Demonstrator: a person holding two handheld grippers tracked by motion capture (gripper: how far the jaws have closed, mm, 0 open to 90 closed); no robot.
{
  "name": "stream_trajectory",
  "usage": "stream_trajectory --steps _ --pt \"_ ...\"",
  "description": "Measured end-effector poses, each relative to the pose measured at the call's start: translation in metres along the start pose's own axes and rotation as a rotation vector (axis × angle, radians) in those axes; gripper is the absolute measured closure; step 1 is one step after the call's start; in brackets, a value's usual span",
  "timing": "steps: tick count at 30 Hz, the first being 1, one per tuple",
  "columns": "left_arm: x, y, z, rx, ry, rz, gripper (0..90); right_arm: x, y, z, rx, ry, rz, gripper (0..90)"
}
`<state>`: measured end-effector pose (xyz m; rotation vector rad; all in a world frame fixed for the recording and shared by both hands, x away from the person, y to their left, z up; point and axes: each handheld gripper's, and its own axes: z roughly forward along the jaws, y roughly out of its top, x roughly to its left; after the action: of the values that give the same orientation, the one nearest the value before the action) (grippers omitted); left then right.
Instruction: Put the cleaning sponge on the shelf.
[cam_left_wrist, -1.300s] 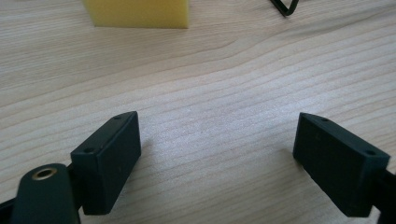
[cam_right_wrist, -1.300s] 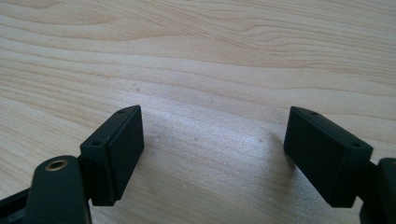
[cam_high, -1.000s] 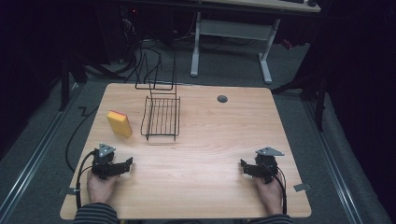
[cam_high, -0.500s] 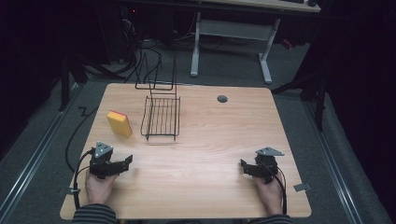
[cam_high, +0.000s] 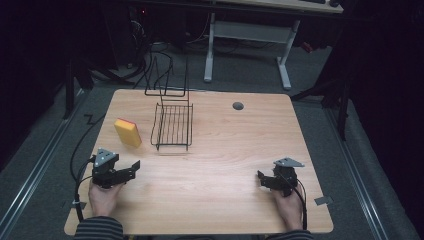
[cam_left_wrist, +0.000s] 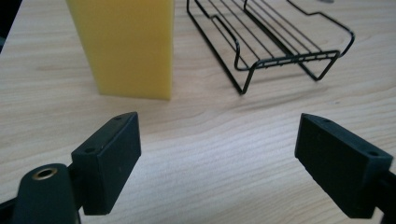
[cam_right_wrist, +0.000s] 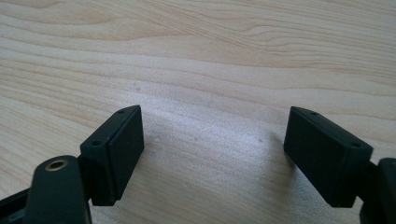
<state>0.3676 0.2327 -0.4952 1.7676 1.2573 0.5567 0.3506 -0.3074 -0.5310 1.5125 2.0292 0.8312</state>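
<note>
Here the left claw (cam_high: 131, 167) stands with its jaws apart over the table (cam_high: 220, 150), holding nothing; the yellow sponge (cam_high: 127, 132) stands upright just ahead of it, beside the black wire rack (cam_high: 173, 126). The right claw (cam_high: 261, 179) gapes likewise, empty above bare wood.

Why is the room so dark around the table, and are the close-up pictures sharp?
High view: light falls on the table; the surroundings sink into black. Left gripper view: the yellow sponge and wire rack look sharp, with soft shadows. Right gripper view: wood grain crisp, no glare.
</note>
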Motion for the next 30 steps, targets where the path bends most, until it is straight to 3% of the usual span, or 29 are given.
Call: stream_trajectory --steps 4,10,27,30 --pt "0.000 0.005 0.000 -0.008 0.007 0.002 15.9 0.000 0.000 0.000 0.000 0.000 -0.001 20.3" --pt "0.003 0.020 0.001 -0.016 0.050 0.010 14.7 0.000 0.000 0.000 0.000 0.000 -0.001 20.3" --pt "0.018 0.045 0.007 -0.036 0.087 -0.021 5.3 0.000 0.000 0.000 0.000 0.000 -0.002 20.3" --pt "0.021 0.051 0.011 -0.020 0.098 0.003 3.4 0.000 0.000 0.000 -0.001 0.000 0.002 20.3"
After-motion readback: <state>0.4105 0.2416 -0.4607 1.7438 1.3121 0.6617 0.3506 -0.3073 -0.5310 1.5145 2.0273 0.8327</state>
